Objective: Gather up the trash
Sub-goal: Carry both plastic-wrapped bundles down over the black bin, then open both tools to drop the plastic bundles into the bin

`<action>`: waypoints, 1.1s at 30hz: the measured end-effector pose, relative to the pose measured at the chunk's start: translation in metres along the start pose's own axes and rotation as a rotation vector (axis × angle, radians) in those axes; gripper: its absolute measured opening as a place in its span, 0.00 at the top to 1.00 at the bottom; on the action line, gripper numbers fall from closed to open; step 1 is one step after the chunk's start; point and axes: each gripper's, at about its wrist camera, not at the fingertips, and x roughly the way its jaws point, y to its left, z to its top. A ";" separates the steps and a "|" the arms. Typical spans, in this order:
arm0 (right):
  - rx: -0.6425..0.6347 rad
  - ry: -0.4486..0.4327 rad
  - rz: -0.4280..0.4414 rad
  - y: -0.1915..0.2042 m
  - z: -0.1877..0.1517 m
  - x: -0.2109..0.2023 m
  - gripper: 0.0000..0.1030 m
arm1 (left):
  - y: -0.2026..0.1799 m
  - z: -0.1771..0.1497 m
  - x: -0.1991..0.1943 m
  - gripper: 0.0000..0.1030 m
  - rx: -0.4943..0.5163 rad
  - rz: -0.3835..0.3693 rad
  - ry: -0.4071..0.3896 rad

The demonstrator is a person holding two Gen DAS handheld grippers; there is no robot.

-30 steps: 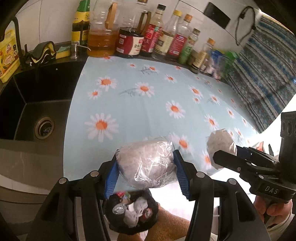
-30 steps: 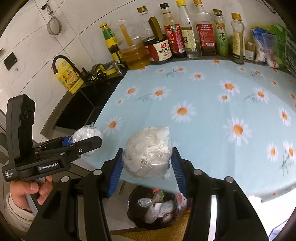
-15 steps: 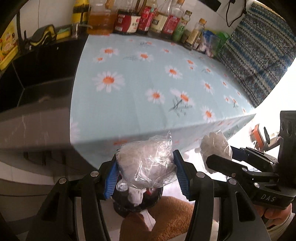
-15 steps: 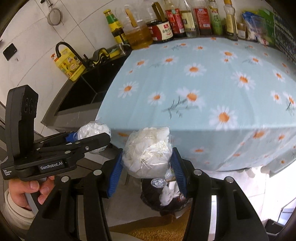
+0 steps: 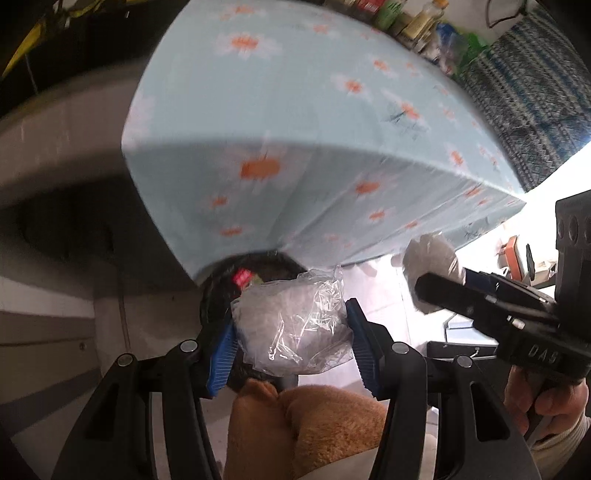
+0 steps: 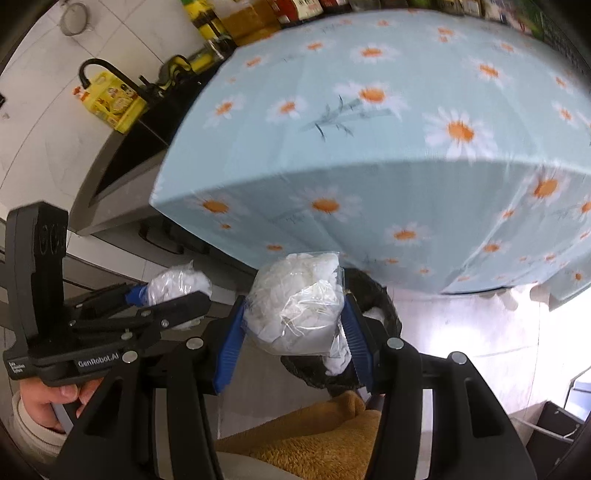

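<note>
Both grippers dropped below table (image 6: 369, 122) edge since earlier. Left gripper (image 5: 291, 332) and right gripper (image 6: 295, 325) each pinch bagged trash above black bin (image 6: 373, 291). I centre first, then release.

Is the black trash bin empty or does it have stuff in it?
It has stuff in it: white crumpled trash shows inside the black trash bin, below the right gripper.

A counter under a blue daisy-print cloth (image 6: 388, 147) carries bottles (image 6: 236, 22) along its back edge.
</note>
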 end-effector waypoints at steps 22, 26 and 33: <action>0.051 -0.005 0.076 -0.015 0.027 0.014 0.33 | 0.015 -0.014 0.043 0.32 -0.101 -0.022 0.107; 0.057 -0.013 0.071 -0.019 0.026 0.008 0.33 | 0.016 -0.013 0.037 0.32 -0.106 -0.016 0.096; 0.073 -0.033 0.072 -0.028 0.017 -0.011 0.33 | 0.006 -0.011 0.018 0.32 -0.099 -0.007 0.059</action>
